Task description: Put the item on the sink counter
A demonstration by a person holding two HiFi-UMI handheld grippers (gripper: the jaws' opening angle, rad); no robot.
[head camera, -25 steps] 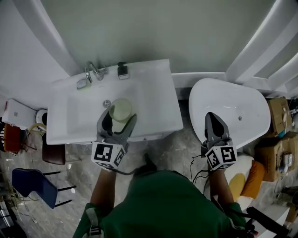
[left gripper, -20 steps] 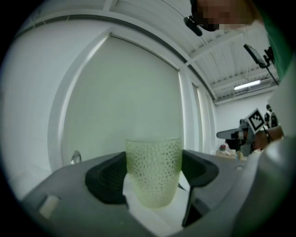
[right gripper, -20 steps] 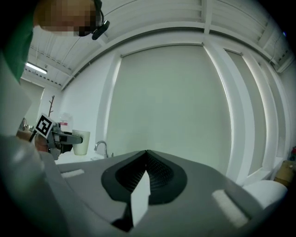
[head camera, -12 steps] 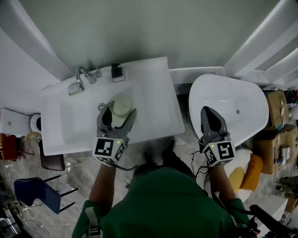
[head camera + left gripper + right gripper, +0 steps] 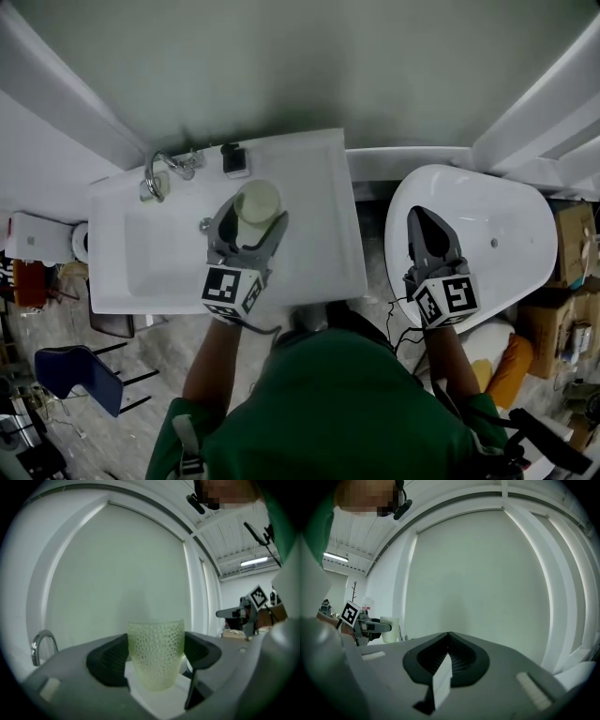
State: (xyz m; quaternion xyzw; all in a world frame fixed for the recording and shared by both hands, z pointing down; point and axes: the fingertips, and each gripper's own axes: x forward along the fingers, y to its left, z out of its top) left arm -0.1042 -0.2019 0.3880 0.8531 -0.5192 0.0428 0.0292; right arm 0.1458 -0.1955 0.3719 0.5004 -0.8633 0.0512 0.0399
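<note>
Left tool [image 5: 253, 218] pinches the cup [image 5: 257, 201]: keep it upright, lower onto flat tabletop [image 5: 323, 220]. Right tool [image 5: 427, 223] pressed together, empty.

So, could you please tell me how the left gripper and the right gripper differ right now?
The left gripper is shut on a green dimpled cup; the right gripper has its fingers together, empty. The left gripper is over the sink counter, the right gripper over a white tub. Both carry marker cubes.
</note>
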